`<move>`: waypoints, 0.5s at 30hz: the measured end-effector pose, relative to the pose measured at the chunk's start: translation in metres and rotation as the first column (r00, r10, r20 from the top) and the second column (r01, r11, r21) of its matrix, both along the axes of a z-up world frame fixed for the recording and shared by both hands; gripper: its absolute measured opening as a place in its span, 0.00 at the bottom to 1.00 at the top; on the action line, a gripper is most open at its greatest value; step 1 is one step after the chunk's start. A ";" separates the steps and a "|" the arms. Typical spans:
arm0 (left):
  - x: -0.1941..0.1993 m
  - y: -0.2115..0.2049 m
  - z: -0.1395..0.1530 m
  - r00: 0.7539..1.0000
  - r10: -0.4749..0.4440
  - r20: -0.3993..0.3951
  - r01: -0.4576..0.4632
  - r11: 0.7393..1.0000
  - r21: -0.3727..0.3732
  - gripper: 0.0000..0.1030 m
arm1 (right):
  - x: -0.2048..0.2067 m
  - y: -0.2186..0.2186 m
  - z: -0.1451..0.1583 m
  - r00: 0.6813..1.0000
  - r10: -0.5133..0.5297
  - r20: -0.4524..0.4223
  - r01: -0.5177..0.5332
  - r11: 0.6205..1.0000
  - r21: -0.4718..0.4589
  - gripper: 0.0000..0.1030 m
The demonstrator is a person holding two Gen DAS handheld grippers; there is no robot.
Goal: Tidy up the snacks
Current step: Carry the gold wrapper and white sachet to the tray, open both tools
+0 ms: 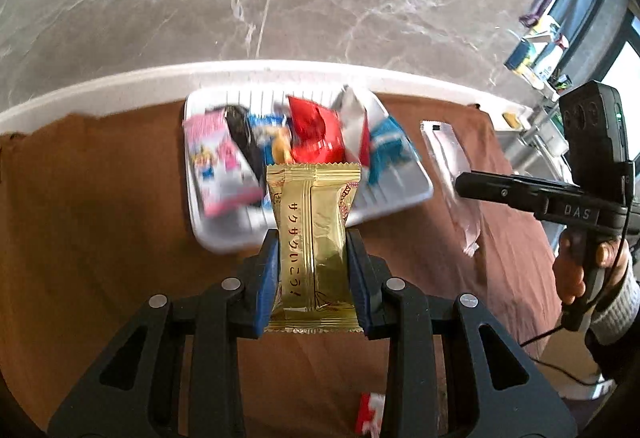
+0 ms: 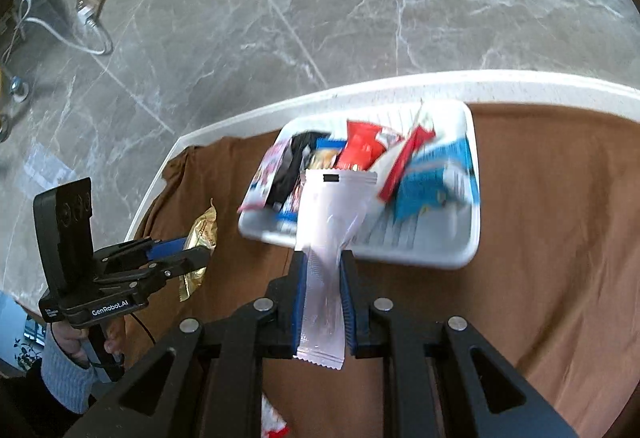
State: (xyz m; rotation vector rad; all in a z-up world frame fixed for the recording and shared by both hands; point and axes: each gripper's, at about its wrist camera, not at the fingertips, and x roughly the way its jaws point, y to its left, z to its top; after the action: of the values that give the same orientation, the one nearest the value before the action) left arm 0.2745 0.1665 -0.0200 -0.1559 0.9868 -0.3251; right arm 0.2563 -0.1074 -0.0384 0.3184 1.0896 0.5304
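- The left gripper (image 1: 312, 270) has its jaws clamped across the middle of a gold snack packet (image 1: 314, 238), which stands upright between the pads with both crimped ends free.
- The right gripper (image 2: 323, 302) is pinched on a pale pink sachet (image 2: 332, 222), gripped about halfway along its length.
- The white tray (image 1: 400, 194) sits at 12 o'clock from both grippers on the brown cloth (image 1: 100, 218), already crowded with a pink pack (image 1: 220, 162), a red pack (image 1: 316, 134) and a blue pack (image 1: 386, 150).
- Both wrappers look light, thin and slick; the gold 1 seems to hold something stiff and probably brittle, so a mid-body hold is safest.
- The sachet looks soft and floppy, so its free end may droop.
- 1 more red-and-white wrapper (image 1: 370, 414) lies at 6 o'clock, near the table edge.
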 end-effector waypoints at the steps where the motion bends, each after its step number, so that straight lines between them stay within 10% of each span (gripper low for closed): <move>1: 0.012 -0.001 0.001 1.000 0.000 0.004 0.000 1.000 0.003 0.29 | 0.006 0.001 -0.001 1.000 -0.001 0.001 0.001 1.000 -0.001 0.17; 15: 0.112 -0.018 -0.026 1.000 0.014 -0.022 -0.013 0.999 0.033 0.29 | 0.097 0.015 -0.036 1.000 -0.013 -0.001 0.013 0.999 -0.039 0.18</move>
State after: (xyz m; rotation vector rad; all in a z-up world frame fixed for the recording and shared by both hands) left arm 0.3868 0.1488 -0.0456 -0.1362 1.0125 -0.2952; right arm 0.3531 -0.0921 -0.0748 0.2918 1.0975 0.4965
